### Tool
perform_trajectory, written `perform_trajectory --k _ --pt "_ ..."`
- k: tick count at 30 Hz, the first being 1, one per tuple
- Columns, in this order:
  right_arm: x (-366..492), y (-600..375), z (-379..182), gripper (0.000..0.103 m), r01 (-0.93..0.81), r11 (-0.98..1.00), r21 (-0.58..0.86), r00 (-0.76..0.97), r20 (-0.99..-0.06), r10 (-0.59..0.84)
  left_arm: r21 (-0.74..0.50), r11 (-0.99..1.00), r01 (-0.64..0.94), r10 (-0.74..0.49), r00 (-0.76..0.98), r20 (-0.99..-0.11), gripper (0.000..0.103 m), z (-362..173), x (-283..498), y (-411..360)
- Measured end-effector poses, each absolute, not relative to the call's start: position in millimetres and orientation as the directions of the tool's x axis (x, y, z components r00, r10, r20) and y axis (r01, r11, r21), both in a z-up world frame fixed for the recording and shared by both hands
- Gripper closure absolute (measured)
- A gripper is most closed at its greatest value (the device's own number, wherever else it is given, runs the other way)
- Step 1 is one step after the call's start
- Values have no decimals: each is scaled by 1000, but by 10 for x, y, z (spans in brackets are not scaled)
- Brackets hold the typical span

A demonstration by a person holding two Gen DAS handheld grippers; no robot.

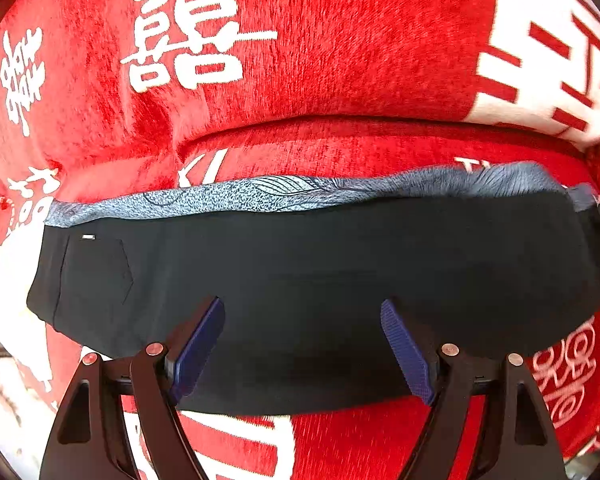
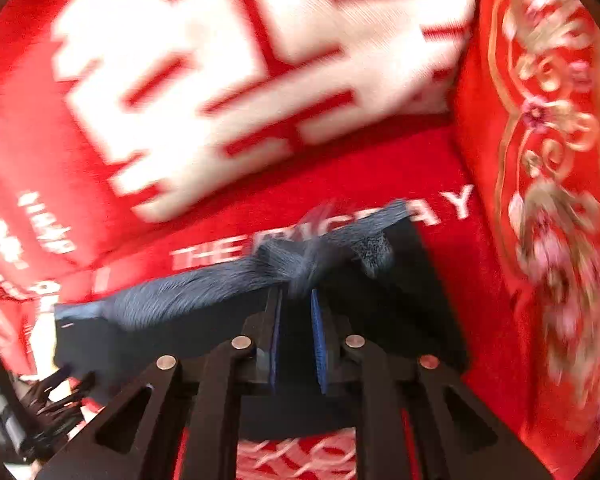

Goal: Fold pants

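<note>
The left claw [image 1: 302, 344] hangs apart over the black pants [image 1: 300, 280] while the right claw [image 2: 296, 344], narrowly parted and seemingly gripping nothing, likely must clamp their patterned edge for another fold.

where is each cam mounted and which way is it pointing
Left wrist: sits on the left gripper, looks steeply down at black pants on a red blanket; its jaws stand open, empty.
Right wrist: sits on the right gripper, looks down at the pants' end; blurred, jaws narrow, grip unclear.
Shared: pants, their blue patterned lining, blanket.
</note>
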State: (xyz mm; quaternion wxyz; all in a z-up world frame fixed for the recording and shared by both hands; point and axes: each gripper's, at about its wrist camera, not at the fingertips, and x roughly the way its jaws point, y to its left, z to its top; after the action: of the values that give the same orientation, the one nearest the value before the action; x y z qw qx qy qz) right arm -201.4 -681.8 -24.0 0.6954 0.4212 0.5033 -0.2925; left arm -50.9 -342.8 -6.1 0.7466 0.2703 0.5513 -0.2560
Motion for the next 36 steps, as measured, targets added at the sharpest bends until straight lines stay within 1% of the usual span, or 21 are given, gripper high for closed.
perform_trajectory --k 1,2,3,5,7,9,10,11,13,14,15,16,17,19,24,27,28,29,31,33,36 --pt "-2041 -6852 -256 47 842 453 292 316 -948 25 129 721 681 -81 268 -960 21 -92 -502 -3486" --pt "-2092 -6836 -204 37 835 450 317 346 -938 19 134 717 684 -80 272 -959 21 -105 -499 -3526" --pt "-2134 -6796 -147 37 825 461 328 365 -931 11 137 713 688 -79 273 -959 21 -114 -491 -3547" --pt "-2221 -6691 -75 37 817 495 298 348 -938 -9 143 704 696 -74 272 -959 21 -149 -498 -3641" --pt "-2291 -6610 -75 37 830 516 209 273 -961 -50 140 694 706 -77 266 -961 21 -177 -510 -3747" --pt "-2296 -6545 -84 50 814 554 174 254 -965 -69 141 688 712 -78 266 -961 21 -215 -513 -3874" --pt "-2234 -6551 -130 64 799 575 179 254 -966 -53 134 686 715 -82 260 -962 21 -245 -521 -3949" --pt "-2153 -6576 -185 66 786 589 189 257 -966 -32 134 681 720 -83 258 -963 21 -301 -529 -4045" --pt "-1986 -6630 -303 66 758 627 179 252 -967 -28 153 670 726 -70 268 -961 21 -419 -544 -4205" --pt "-1902 -6657 -386 67 744 653 143 224 -974 -42 173 661 730 -54 277 -959 21 -502 -553 -4295" --pt "-1853 -6699 -479 70 740 667 94 185 -981 -66 197 652 732 -40 293 -955 21 -565 -551 -4370" --pt "-1855 -6729 -523 70 741 666 85 176 -982 -71 207 651 730 -40 305 -952 18 -571 -535 -4394" --pt "-1892 -6774 -527 71 750 651 113 204 -977 -65 220 658 720 -36 322 -946 14 -559 -495 -4415" --pt "-1963 -6802 -493 75 761 636 123 204 -977 -56 210 683 700 -24 309 -951 14 -521 -348 -4420" --pt "-2216 -6875 -394 75 799 588 127 193 -980 -50 237 705 668 10 325 -946 14 -391 -116 -4275" --pt "-2190 -6913 -240 65 780 611 135 225 -972 -71 232 725 649 8 328 -945 14 -336 -17 -4173" --pt "-2115 -6921 -205 59 762 634 132 238 -967 -84 237 726 646 9 336 -942 14 -338 0 -4171" --pt "-2038 -6936 -199 56 755 644 121 234 -968 -92 252 726 639 19 349 -937 14 -365 19 -4179" --pt "-1923 -7035 -327 56 763 639 94 188 -979 -80 266 720 641 55 329 -943 14 -523 56 -4257" --pt "-1992 -7109 -452 59 780 618 102 177 -982 -62 274 712 647 82 312 -947 13 -685 89 -4304" --pt "-2054 -7056 -378 62 762 643 69 170 -981 -95 241 761 602 64 300 -952 13 -649 234 -4277"
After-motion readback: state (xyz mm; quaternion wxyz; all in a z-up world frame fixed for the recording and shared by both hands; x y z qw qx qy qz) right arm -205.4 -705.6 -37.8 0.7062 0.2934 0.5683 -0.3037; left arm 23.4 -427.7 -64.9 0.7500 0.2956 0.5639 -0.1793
